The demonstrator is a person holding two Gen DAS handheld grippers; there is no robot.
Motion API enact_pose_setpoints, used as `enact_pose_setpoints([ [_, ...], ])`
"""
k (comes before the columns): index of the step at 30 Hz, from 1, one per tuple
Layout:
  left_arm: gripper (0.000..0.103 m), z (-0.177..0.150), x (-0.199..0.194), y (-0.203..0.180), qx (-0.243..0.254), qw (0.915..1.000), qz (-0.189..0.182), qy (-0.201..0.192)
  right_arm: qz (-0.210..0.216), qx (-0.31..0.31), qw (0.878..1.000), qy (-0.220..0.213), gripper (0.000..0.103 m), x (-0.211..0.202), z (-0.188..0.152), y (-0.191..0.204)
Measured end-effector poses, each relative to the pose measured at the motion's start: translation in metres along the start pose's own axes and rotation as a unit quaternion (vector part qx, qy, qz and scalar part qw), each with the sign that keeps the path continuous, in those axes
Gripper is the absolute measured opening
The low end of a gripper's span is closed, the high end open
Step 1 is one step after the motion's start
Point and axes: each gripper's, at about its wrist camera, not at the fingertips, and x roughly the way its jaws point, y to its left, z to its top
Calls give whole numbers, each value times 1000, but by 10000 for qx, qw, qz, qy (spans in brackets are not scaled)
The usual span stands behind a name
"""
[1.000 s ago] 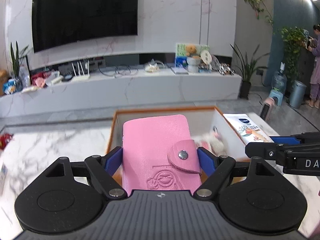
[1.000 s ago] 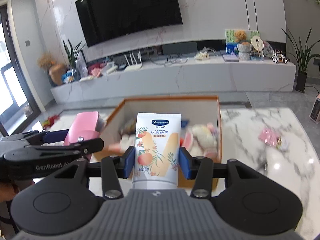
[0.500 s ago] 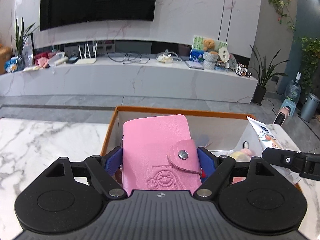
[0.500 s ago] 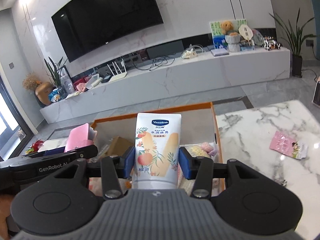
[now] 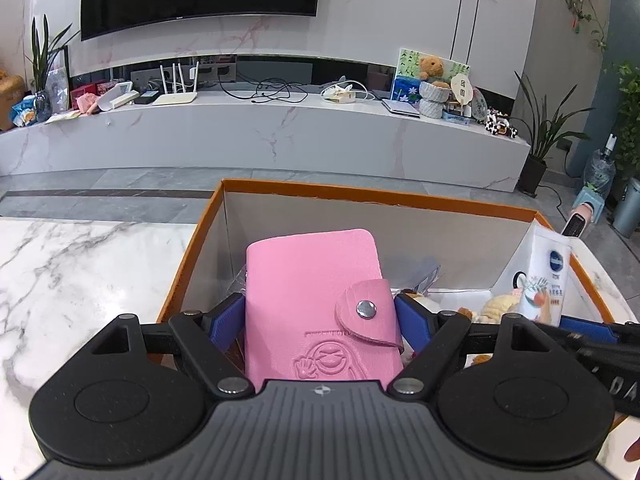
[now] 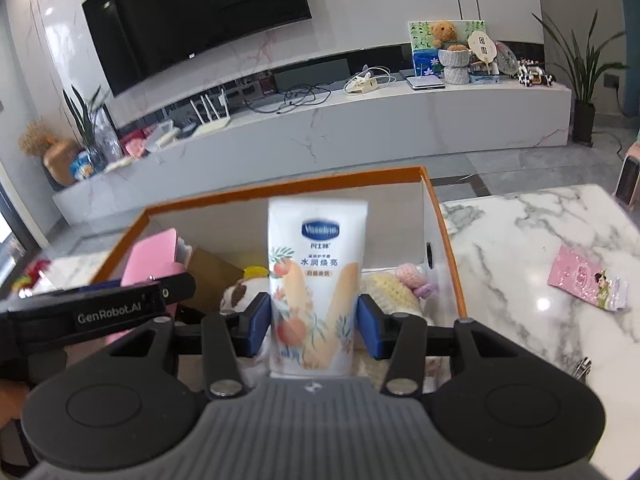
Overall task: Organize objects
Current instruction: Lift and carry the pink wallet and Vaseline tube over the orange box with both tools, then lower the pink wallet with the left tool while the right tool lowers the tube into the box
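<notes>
My left gripper (image 5: 320,320) is shut on a pink snap-button card wallet (image 5: 316,304), held upright over the left half of an orange-rimmed box (image 5: 360,192). In the right wrist view my right gripper (image 6: 312,324) is shut on a white Vaseline lotion tube (image 6: 316,280), which stands over the box's (image 6: 280,188) middle. The tube (image 5: 544,276) shows at the right of the left wrist view, and the wallet (image 6: 154,256) with the left gripper's body shows at the left of the right wrist view. Soft toys (image 6: 408,284) and a brown card box (image 6: 212,272) lie inside the box.
The box rests on a white marble table (image 5: 80,272). A pink packet (image 6: 586,280) lies on the table (image 6: 520,240) to the right of the box, and a small metal item (image 6: 582,368) sits nearer. A TV and a long marble shelf stand beyond.
Both grippers have come forward and down over the box, each keeping its grip. The box now fills more of both views and its contents are nearer.
</notes>
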Motion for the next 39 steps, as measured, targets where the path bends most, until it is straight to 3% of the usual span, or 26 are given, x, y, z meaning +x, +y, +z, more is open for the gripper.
enact_pose_setpoints([
  [28, 94, 1, 10, -3, 208, 9986, 243, 414, -200, 6, 9984, 524, 49, 30, -14, 12],
  [39, 95, -1, 11, -3, 277, 9977, 354, 515, -358, -117, 9979, 525, 49, 30, -15, 14],
])
